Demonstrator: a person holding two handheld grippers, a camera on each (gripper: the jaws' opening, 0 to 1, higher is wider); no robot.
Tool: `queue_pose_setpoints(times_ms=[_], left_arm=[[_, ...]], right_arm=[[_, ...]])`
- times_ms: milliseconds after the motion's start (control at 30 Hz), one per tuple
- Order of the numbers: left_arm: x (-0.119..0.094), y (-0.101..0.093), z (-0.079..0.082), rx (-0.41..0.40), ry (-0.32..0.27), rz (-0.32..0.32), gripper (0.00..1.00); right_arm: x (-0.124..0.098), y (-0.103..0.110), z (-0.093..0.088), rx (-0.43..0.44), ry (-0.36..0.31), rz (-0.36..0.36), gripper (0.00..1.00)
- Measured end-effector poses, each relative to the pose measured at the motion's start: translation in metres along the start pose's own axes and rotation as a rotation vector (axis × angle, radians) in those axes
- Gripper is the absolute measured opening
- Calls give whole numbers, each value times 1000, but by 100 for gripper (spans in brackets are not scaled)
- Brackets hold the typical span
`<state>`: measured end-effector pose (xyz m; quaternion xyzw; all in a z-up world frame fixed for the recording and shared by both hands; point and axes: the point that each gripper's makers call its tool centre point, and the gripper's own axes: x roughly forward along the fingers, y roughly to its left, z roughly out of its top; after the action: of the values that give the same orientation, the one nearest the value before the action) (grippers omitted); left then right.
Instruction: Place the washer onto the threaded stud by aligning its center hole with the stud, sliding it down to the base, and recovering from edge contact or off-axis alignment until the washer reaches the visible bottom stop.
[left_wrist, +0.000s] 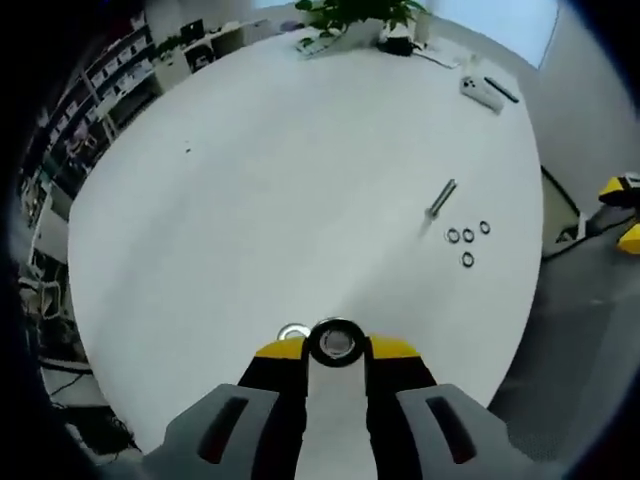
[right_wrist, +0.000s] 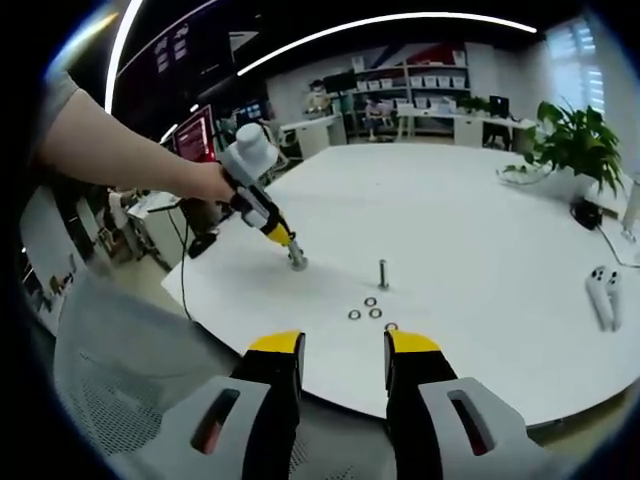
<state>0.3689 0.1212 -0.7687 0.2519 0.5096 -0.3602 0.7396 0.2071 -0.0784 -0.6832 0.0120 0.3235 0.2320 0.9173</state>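
A threaded stud (left_wrist: 440, 198) (right_wrist: 382, 272) stands upright on the white round table (left_wrist: 280, 180) (right_wrist: 480, 230). Several loose washers (left_wrist: 467, 237) (right_wrist: 371, 312) lie flat right beside it. My left gripper (left_wrist: 335, 345) is held by a hand, and its yellow tips press down on the table near the edge. It is shut on a round metal ring (left_wrist: 335, 343) (right_wrist: 297, 262), well away from the stud. A second small ring (left_wrist: 293, 331) lies just beside the tips. My right gripper (right_wrist: 343, 345) hovers open at the table's near edge, short of the washers, with nothing between its fingers.
A potted plant (left_wrist: 350, 15) (right_wrist: 575, 135) and two white handheld controllers (left_wrist: 482, 90) (right_wrist: 603, 292) sit at the table's far side. A grey mesh chair (right_wrist: 120, 390) stands below the table edge. Desks and shelves (right_wrist: 420, 95) line the room behind.
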Motion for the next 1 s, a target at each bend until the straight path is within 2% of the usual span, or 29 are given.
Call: queue_pose_setpoints(times_ms=[267, 467, 667, 1000], left_arm=[[8, -1, 0, 69, 44, 5, 19], [24, -3, -5, 102, 90, 6, 19], [32, -4, -7, 119, 126, -1, 19], [44, -6, -10, 124, 145, -10, 19]], right_arm=[[-1, -1, 0, 2, 0, -3, 34], [-1, -2, 0, 2, -1, -7, 34], [0, -1, -2, -3, 9, -5, 34], [1, 0, -4, -11, 25, -2, 33]])
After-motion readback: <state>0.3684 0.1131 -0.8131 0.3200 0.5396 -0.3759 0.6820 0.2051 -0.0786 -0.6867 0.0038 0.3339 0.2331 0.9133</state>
